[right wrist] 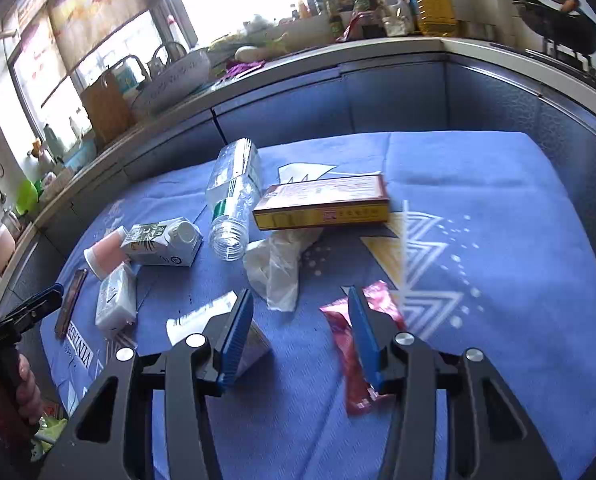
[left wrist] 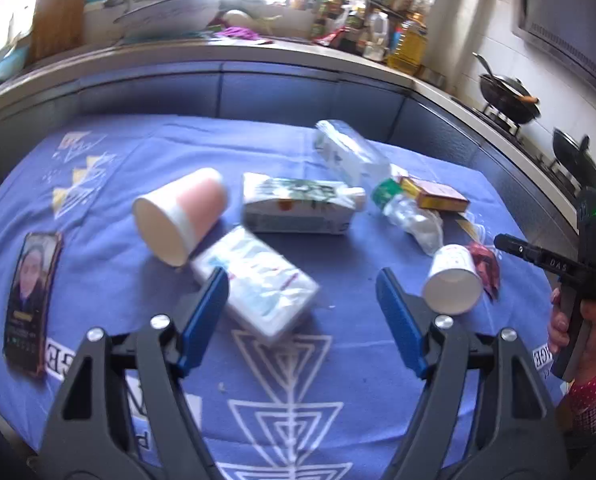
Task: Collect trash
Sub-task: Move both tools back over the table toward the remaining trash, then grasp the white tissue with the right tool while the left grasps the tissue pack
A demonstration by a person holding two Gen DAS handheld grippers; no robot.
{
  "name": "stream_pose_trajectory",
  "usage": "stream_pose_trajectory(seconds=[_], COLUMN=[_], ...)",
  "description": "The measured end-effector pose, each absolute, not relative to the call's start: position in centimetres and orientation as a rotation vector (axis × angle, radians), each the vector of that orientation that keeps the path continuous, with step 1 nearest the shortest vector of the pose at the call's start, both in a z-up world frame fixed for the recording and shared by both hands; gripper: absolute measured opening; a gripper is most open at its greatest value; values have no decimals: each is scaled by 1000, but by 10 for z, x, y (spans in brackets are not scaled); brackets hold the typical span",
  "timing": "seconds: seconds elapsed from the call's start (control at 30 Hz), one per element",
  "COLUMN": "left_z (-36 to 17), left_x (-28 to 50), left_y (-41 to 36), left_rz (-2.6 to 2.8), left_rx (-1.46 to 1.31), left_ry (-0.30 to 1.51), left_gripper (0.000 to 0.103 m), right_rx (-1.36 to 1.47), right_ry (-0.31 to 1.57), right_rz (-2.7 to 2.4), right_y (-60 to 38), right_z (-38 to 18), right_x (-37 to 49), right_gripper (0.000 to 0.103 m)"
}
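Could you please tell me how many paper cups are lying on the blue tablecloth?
2: a pink cup on its side left of the carton, and a white cup on its side by the red wrapper. None seem hidden.

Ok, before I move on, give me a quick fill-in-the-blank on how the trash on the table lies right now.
1. The pink paper cup lies on its ____.
2. The clear plastic bottle has no ____ on its neck.
3. The jaws of the left gripper are ____.
4. The tablecloth is mainly ____ in colour.

Missing words: side; cap; open; blue
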State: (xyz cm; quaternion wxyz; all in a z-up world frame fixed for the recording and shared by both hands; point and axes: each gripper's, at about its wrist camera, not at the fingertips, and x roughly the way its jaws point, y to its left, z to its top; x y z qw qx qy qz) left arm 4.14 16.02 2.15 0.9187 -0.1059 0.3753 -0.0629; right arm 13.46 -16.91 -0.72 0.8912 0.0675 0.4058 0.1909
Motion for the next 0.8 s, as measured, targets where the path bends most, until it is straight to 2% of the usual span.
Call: stream_pose_trajectory(seconds=[0.1, 0.23, 0.27, 0.3, 0.33, 0.37, 0.43, 0.47, 0.5, 0.63, 0.67, 0.7, 0.73, 0.8], left_z=[8, -9, -13, -18, -23, -27, -31, -32, -35, -31, -29, -26, -24, -19], left_x=[54, 77, 83, 88, 93, 98, 101, 100, 99, 87, 83, 78, 73, 61], left_y=[190, 187, 184, 182, 182, 180, 177, 174, 171, 173, 175, 176, 174, 168], left_rz=[-125, -107, -95, -90, -77, -68, -73, -51, -27, -45, -61, -79, -99, -130], left_rx=[-353, -370, -359, -351, -349, -356, -364, -347, -318, -286, -298, -303, -296, -260], left_ry=[830, 913, 929, 942, 956, 975, 972, 964, 962, 902, 899, 889, 887, 864], left_gripper=[82, 82, 82, 82, 82, 82, 81, 77, 61, 30, 26, 10, 1, 1], right_rx=[108, 19, 14, 9, -1, 13, 71, 79, 90, 134, 134, 141, 151, 170], right_ry=[914, 965, 979, 996, 1012, 1009, 969, 941, 907, 770, 735, 693, 661, 618], right_rz=[408, 380, 376, 377, 370, 370, 392, 387, 383, 393, 383, 373, 361, 306], right_y=[-138, -111, -109, -107, -107, -109, -119, -123, -129, -148, -153, -160, -166, -180], right_z=[-20, -33, -38, -42, -45, -44, -34, -26, -18, 10, 15, 18, 20, 17], right_x=[165, 192, 195, 198, 200, 199, 187, 180, 169, 118, 105, 89, 77, 53], right_gripper=[50, 50, 46, 25, 14, 6, 3, 3, 3, 3, 3, 3, 3, 3])
